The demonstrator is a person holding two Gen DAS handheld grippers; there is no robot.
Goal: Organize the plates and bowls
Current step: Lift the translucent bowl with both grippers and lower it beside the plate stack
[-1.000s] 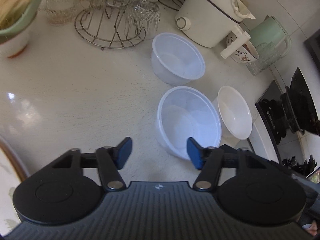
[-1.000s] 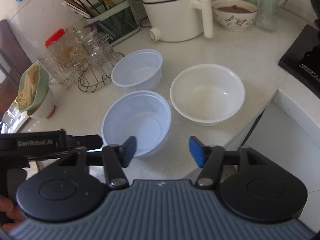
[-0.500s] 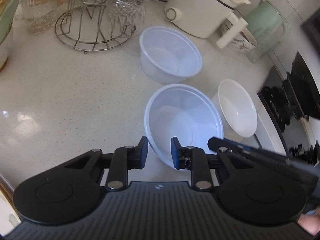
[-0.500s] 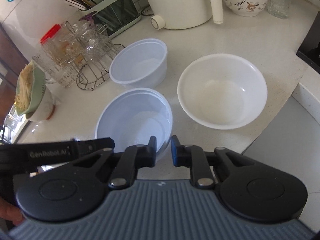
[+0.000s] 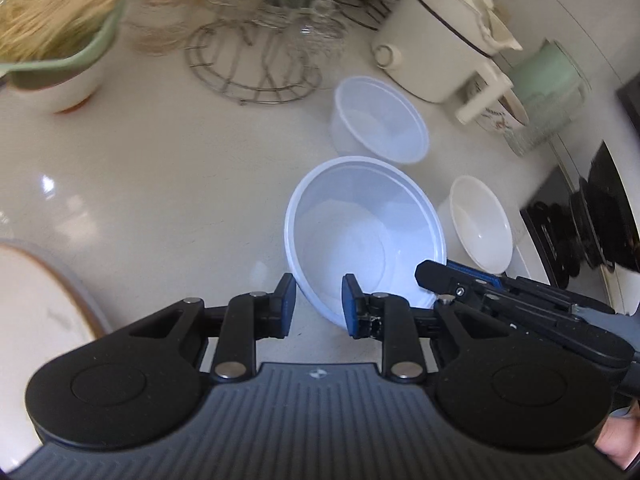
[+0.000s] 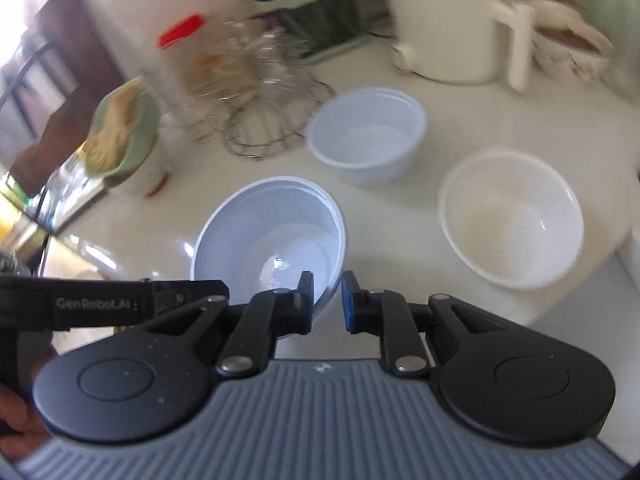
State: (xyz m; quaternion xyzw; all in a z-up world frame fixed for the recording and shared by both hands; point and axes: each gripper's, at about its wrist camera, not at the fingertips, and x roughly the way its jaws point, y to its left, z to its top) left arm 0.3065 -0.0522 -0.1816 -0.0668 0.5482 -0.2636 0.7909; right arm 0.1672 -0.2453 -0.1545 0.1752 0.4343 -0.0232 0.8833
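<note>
A translucent plastic bowl hangs tilted just above the white counter, gripped at its near rim from two sides. My left gripper is shut on that rim, one pad inside the wall and one outside. My right gripper is shut on the rim further right and also shows in the left wrist view. A second translucent bowl stands behind it. A white bowl sits to the right near the counter's edge.
A wire rack with glasses stands at the back, a white cooker pot beside it. A green bowl of pale sticks sits left. A black stove lies right, a plate near left.
Both grippers closed from open onto the near bowl's rim. The bowl has since tipped up and come off the counter, drifting a little to the left of the other two bowls.
</note>
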